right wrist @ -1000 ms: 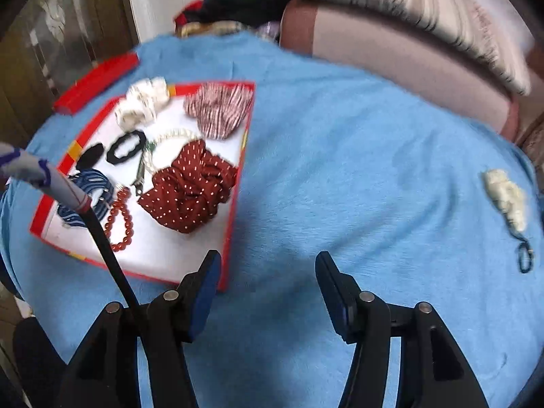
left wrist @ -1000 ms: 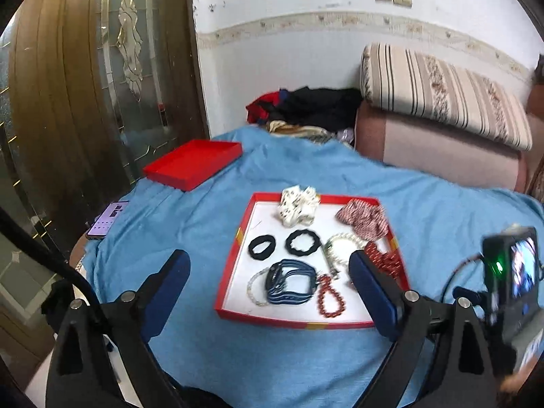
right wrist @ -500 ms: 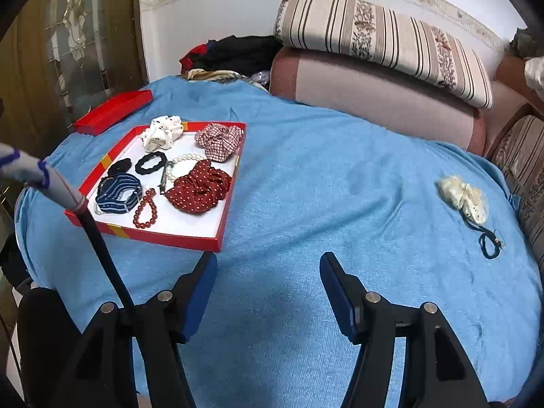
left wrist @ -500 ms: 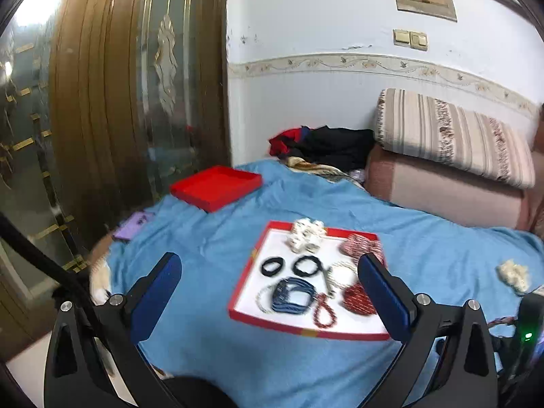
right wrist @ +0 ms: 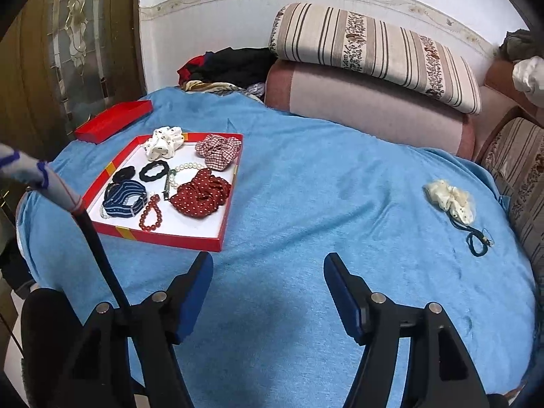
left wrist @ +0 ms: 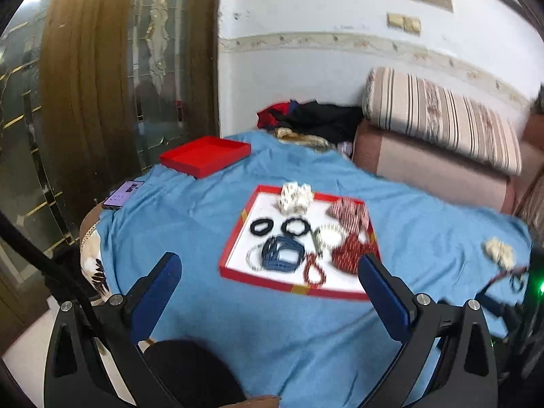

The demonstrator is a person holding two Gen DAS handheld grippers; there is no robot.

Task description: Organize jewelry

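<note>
A red tray with a white floor (left wrist: pixel 238 234) (right wrist: pixel 190 238) lies on the blue cloth. It holds scrunchies, black hair ties, a pearl bracelet, a red bead bracelet (right wrist: pixel 150 213) and a blue striped band (right wrist: pixel 124 198). A cream scrunchie (right wrist: pixel 448 199) and a dark cord (right wrist: pixel 477 243) lie on the cloth at the right, outside the tray. My left gripper (left wrist: pixel 268 272) is open and empty, held above the tray's near edge. My right gripper (right wrist: pixel 268 272) is open and empty over bare cloth right of the tray.
A red lid (left wrist: pixel 205 154) lies at the far left of the cloth, a phone (left wrist: pixel 123 194) at the left edge. Striped cushions (right wrist: pixel 374 54) and a clothes pile (right wrist: pixel 234 64) lie behind. A glass door (left wrist: pixel 102 85) stands left.
Both grippers have drawn back and risen from the tray, so the whole cloth and the far wall show. Both stayed open and empty. The tray items have not moved.
</note>
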